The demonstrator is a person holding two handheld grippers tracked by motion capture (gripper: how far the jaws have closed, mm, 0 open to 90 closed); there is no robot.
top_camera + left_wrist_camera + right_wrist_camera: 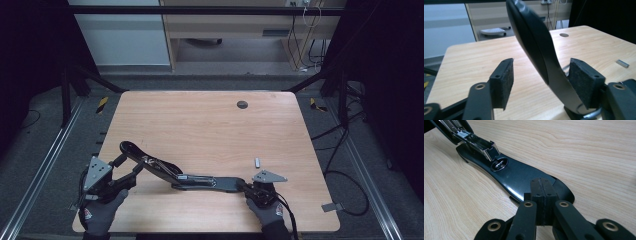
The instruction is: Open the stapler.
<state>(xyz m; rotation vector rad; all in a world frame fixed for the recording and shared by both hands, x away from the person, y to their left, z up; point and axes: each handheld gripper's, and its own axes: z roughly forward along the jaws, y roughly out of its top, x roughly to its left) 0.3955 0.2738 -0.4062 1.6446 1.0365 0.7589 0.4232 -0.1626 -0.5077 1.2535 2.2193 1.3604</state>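
**Two grippers at an opened stapler**

High view: the black stapler lies spread open along the table's near edge, between both hands.

Left gripper view: the left gripper gapes around the raised lid, one pad touching it.

Right gripper view: the right gripper is closed, pads together, resting on the stapler's base.

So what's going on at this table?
A person is working on a black stapler swung open on a wooden table. The right gripper, jaws shut, presses on the stapler's base. The left gripper stands open around the raised top arm. A small staple strip lies nearby.
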